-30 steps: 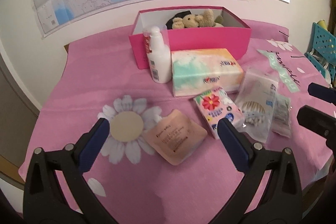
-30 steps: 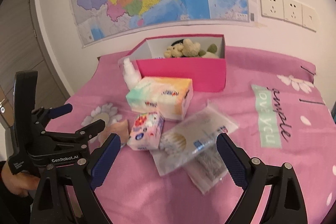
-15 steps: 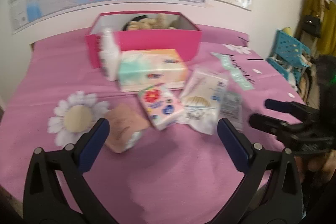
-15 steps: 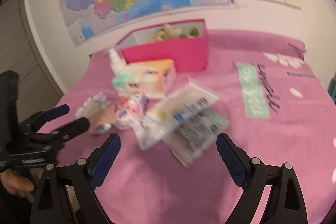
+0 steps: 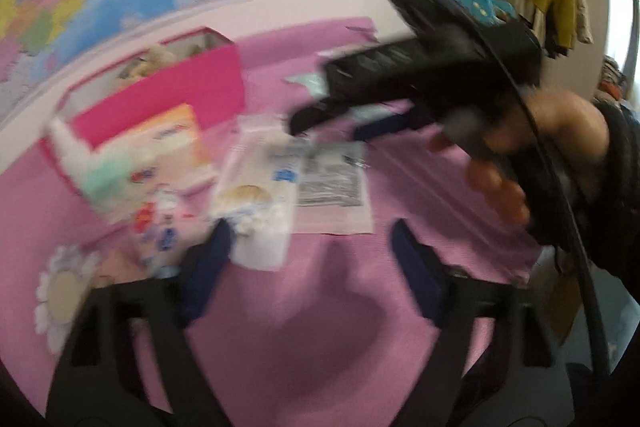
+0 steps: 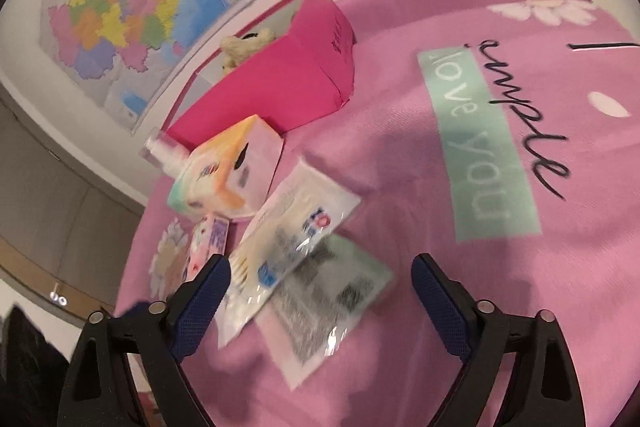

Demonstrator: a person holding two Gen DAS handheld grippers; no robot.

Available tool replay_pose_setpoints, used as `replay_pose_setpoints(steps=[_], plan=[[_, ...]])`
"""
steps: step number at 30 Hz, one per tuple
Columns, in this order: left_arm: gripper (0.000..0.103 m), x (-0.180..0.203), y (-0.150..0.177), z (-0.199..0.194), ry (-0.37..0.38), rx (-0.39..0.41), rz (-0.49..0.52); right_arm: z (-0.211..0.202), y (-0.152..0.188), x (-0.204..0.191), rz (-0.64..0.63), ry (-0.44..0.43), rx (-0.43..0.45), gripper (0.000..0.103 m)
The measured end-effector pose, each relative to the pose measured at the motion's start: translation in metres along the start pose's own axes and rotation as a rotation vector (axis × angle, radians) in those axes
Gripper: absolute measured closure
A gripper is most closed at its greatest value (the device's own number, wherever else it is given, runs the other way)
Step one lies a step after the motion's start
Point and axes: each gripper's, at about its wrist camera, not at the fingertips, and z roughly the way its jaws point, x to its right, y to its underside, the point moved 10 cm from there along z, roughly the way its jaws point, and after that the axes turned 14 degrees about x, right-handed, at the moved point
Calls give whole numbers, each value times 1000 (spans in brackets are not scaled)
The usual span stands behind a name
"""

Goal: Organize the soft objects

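Observation:
A clear bag of cotton swabs (image 6: 292,239) lies on the pink cloth, overlapping a flat pale green packet (image 6: 332,303). My right gripper (image 6: 320,291) is open, low over both, jaws either side of them. My left gripper (image 5: 308,259) is open and empty; the swab bag (image 5: 256,203) sits just past its left finger. The right gripper's black body (image 5: 420,75) crosses the left wrist view above the packet (image 5: 332,179). A pink box (image 6: 280,79) at the back holds plush toys (image 6: 244,45).
A tissue pack (image 6: 224,171), a white pump bottle (image 6: 168,157) and a small floral tissue packet (image 6: 208,247) lie left of the swab bag. The cloth (image 6: 520,267) to the right carries printed lettering. Wall, map and sockets stand behind.
Both grippers have swung right and down toward the swab bag and green packet. The right gripper now tilts low over them and fills the left wrist view. Both stay open.

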Motion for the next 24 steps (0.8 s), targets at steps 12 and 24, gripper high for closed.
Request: replay_pose_setpoints(steps=[12,24], plan=[[91,-23,10,35,3,-90,-99,43,-11,-9,-1,-85,-93,79],[96,-32,-35,18,25,16,-129,-9,-45,-44,-1,-198,40,99]])
